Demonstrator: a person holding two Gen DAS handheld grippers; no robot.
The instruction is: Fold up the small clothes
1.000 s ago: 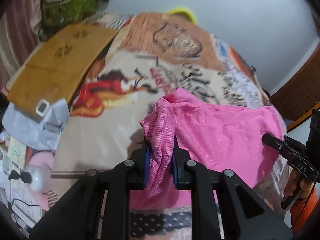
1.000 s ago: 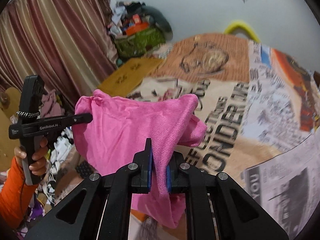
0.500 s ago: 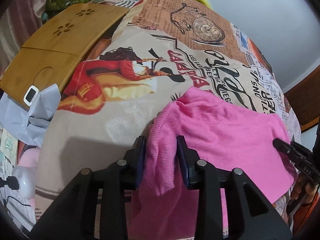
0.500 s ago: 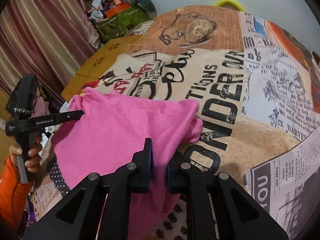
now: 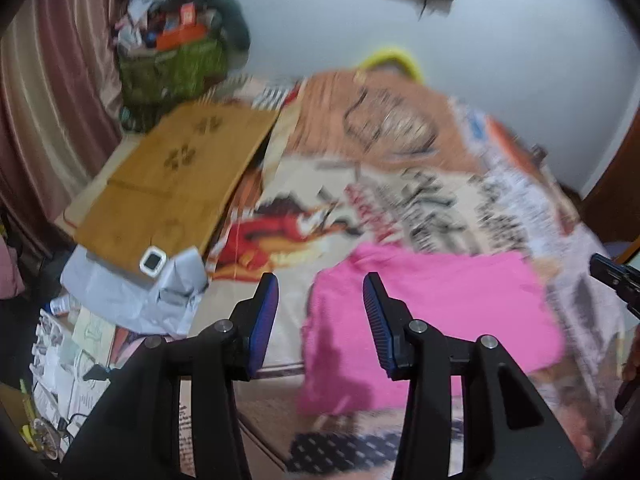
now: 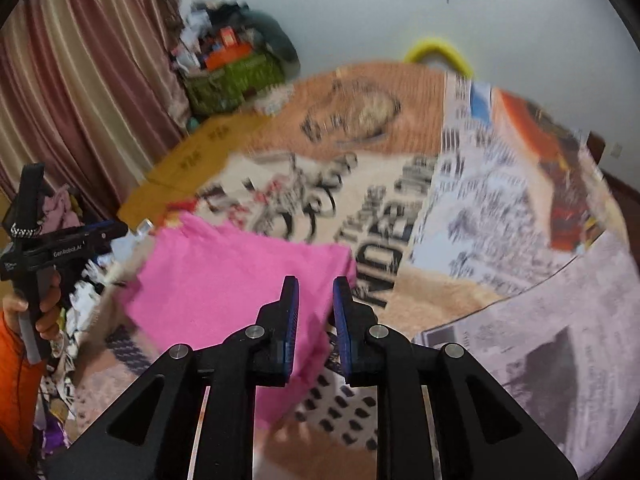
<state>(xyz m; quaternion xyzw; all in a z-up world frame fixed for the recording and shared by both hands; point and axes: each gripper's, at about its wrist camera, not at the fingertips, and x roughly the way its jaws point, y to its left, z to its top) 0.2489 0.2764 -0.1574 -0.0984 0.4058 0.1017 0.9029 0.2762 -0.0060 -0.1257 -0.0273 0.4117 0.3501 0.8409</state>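
A pink knit garment [image 5: 432,312] lies flat on the printed bedspread [image 5: 400,168], near the bed's front edge. It also shows in the right wrist view [image 6: 224,284]. My left gripper [image 5: 320,292] is open and empty, raised above the garment's left edge. My right gripper [image 6: 316,292] is open with a narrower gap, empty, above the garment's right corner. The left gripper also shows at the left of the right wrist view [image 6: 116,230]. Both views are blurred by motion.
A wooden lap table [image 5: 172,184] lies at the bed's left side with a small white device [image 5: 152,261] and grey cloth [image 5: 136,292] at its near end. Curtains [image 6: 80,92] and a cluttered green bag [image 6: 232,76] stand at the back left.
Both grippers opened and let go of the pink garment, which now lies flat on the bed. Both grippers pulled back and tilted up.
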